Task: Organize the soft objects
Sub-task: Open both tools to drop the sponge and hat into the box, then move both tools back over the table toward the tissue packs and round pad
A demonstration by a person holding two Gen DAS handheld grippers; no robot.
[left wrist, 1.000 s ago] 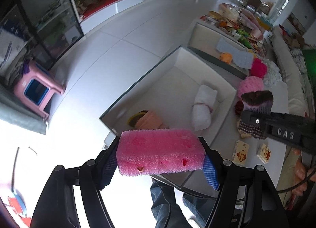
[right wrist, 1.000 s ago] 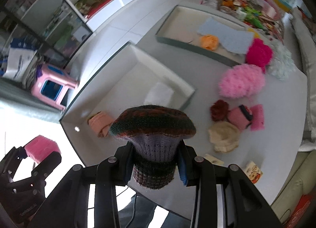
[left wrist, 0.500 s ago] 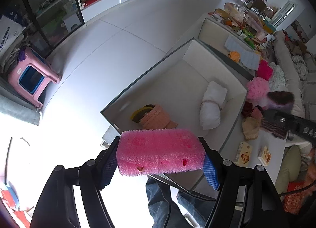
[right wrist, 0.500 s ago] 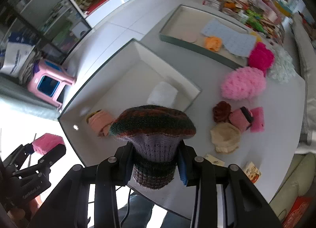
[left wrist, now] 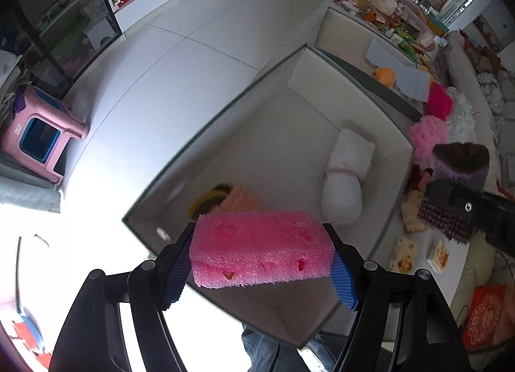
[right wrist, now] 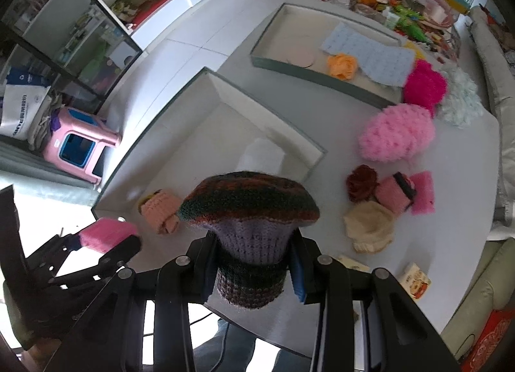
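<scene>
My left gripper [left wrist: 259, 251] is shut on a pink sponge [left wrist: 260, 253] and holds it above the near corner of a large white tray [left wrist: 225, 121]. It also shows in the right wrist view [right wrist: 106, 237]. My right gripper [right wrist: 252, 267] is shut on a knitted striped hat [right wrist: 249, 208], high over the table beside the tray's right wall; the hat shows in the left wrist view [left wrist: 457, 179]. In the tray lie a white rolled cloth [left wrist: 347, 179] and a peach knitted roll [right wrist: 159, 211].
A second tray [right wrist: 309, 72] at the back holds a blue cloth and an orange piece. On the table [right wrist: 457, 204] lie fluffy pink pieces [right wrist: 397, 137], a dark red flower, a cream hat [right wrist: 370, 227], a pink sponge and small boxes. A pink stool [right wrist: 77, 143] stands on the floor.
My left gripper has moved with the sponge closer over the tray's near corner. My right gripper with the hat has come nearer to the tray.
</scene>
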